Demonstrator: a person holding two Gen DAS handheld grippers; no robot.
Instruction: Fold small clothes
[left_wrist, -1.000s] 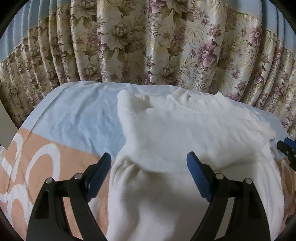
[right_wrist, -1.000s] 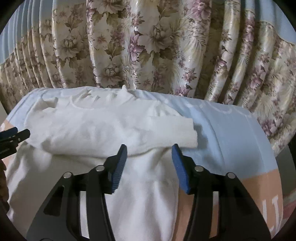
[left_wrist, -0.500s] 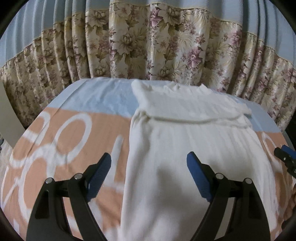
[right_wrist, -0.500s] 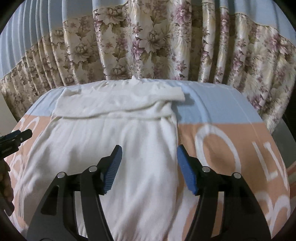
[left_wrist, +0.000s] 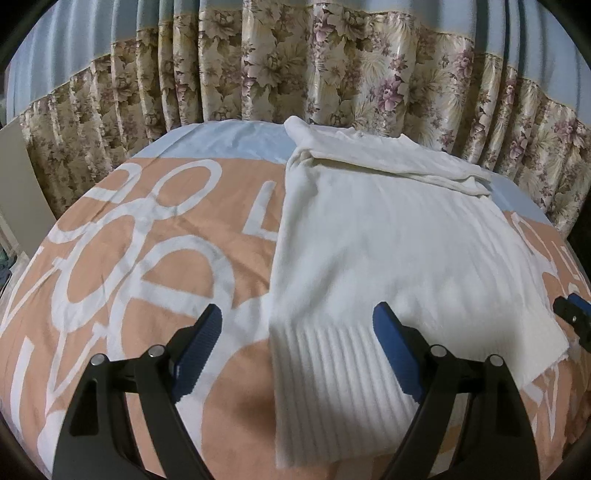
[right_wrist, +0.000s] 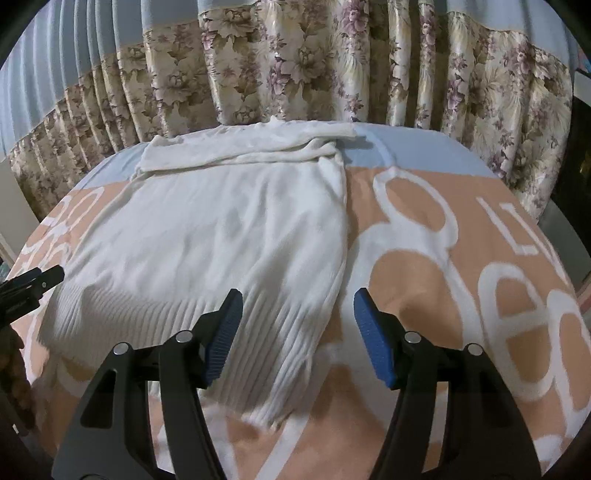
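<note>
A white knit sweater (left_wrist: 388, 251) lies flat on the bed, both sleeves folded across its chest at the far end, ribbed hem nearest me. It also shows in the right wrist view (right_wrist: 229, 229). My left gripper (left_wrist: 297, 347) is open and empty, hovering over the hem's left corner. My right gripper (right_wrist: 297, 332) is open and empty over the hem's right corner. Each gripper's tip shows at the edge of the other view: the right one (left_wrist: 570, 314) and the left one (right_wrist: 33, 282).
The bed carries an orange and white blanket (left_wrist: 147, 258) with large letters, over a light blue sheet (right_wrist: 406, 147). Floral curtains (left_wrist: 332, 74) hang close behind the bed's far edge. A pale panel (left_wrist: 18, 177) stands at the left.
Both grippers have pulled back from the sweater's chest to its hem, staying open. The whole length of the sweater has come into view.
</note>
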